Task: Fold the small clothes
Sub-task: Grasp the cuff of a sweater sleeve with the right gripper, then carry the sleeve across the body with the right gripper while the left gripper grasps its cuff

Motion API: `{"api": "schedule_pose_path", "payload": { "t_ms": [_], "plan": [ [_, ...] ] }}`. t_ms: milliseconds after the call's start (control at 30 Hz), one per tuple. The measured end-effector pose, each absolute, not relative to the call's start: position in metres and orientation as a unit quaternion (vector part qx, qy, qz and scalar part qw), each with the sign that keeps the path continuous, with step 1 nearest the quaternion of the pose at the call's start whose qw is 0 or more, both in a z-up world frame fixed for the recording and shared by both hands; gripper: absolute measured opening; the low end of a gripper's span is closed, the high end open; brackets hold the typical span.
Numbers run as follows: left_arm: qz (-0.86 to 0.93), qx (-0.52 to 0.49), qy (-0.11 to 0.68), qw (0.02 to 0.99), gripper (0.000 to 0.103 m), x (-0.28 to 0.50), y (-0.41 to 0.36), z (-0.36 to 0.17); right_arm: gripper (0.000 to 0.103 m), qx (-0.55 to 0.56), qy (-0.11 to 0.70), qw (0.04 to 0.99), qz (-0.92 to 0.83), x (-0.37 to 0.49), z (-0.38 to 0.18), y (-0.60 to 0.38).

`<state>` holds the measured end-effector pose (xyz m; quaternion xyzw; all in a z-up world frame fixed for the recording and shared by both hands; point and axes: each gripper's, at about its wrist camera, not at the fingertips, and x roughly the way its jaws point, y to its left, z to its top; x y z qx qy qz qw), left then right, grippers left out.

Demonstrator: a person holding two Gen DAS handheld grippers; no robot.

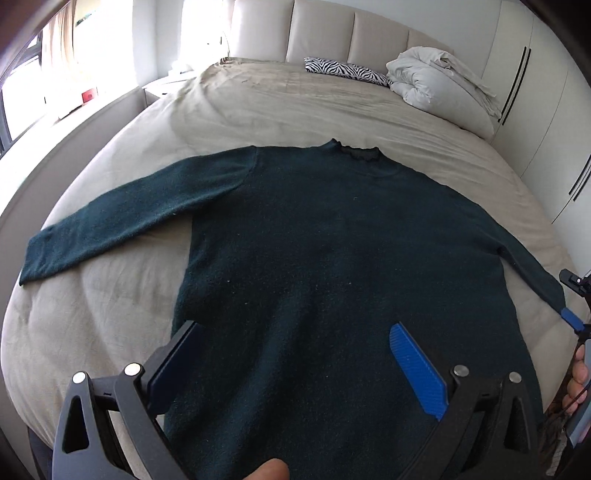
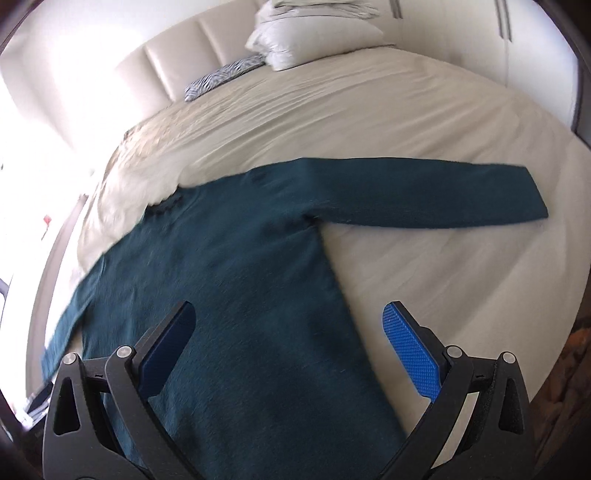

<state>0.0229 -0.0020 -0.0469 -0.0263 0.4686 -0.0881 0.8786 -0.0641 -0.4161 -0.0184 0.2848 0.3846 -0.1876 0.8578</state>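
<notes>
A dark teal long-sleeved sweater (image 1: pixel 314 258) lies flat on the bed with its collar (image 1: pixel 356 151) toward the headboard and both sleeves spread out. My left gripper (image 1: pixel 295 347) is open and empty over the sweater's lower body, near the hem. In the right wrist view the sweater (image 2: pixel 229 280) fills the lower left and its right sleeve (image 2: pixel 424 192) stretches to the right. My right gripper (image 2: pixel 288 325) is open and empty above the sweater's right side edge. Part of the right gripper (image 1: pixel 572 321) shows at the right edge of the left wrist view, by the right cuff.
The bed has a beige cover (image 1: pixel 295 103) and a padded headboard (image 1: pixel 325 33). A zebra-print pillow (image 1: pixel 347 70) and a bunched white duvet (image 1: pixel 439 81) lie at the head. White wardrobe doors (image 1: pixel 546 110) stand to the right. A window side (image 1: pixel 55 92) is to the left.
</notes>
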Motion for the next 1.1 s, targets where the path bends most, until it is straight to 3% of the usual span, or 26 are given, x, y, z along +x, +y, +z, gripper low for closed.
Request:
{"api": "schedule_pose_path", "payload": {
  "t_ms": [133, 200, 500, 633, 733, 900, 1100],
  "plan": [
    [-0.099, -0.033, 0.484, 0.869, 0.103, 0.033, -0.010, -0.054, 0.100, 0.418, 0.338, 0.806, -0.249, -0.108, -0.050, -0.523],
    [-0.107, -0.038, 0.489, 0.865, 0.103, 0.038, -0.015, -0.057, 0.092, 0.468, 0.316, 0.783, -0.260, -0.126, -0.066, -0.565],
    [-0.170, -0.029, 0.494, 0.852, 0.103, 0.053, -0.043, -0.065, 0.073, 0.550, 0.274, 0.743, -0.265, -0.144, -0.110, -0.669],
    [-0.142, -0.035, 0.503, 0.852, 0.103, 0.062, -0.039, -0.069, 0.066, 0.546, 0.259, 0.747, -0.275, -0.139, -0.122, -0.703],
    [-0.149, -0.055, 0.507, 0.847, 0.103, 0.069, -0.031, -0.074, 0.052, 0.535, 0.258, 0.751, -0.288, -0.131, -0.124, -0.726],
    [-0.176, -0.088, 0.533, 0.823, 0.099, 0.083, -0.030, -0.088, 0.015, 0.501, 0.276, 0.765, -0.297, -0.105, -0.116, -0.746],
    [-0.209, -0.132, 0.532, 0.810, 0.096, 0.096, -0.031, -0.089, 0.010, 0.419, 0.301, 0.821, -0.246, -0.026, -0.060, -0.698]
  ]
}}
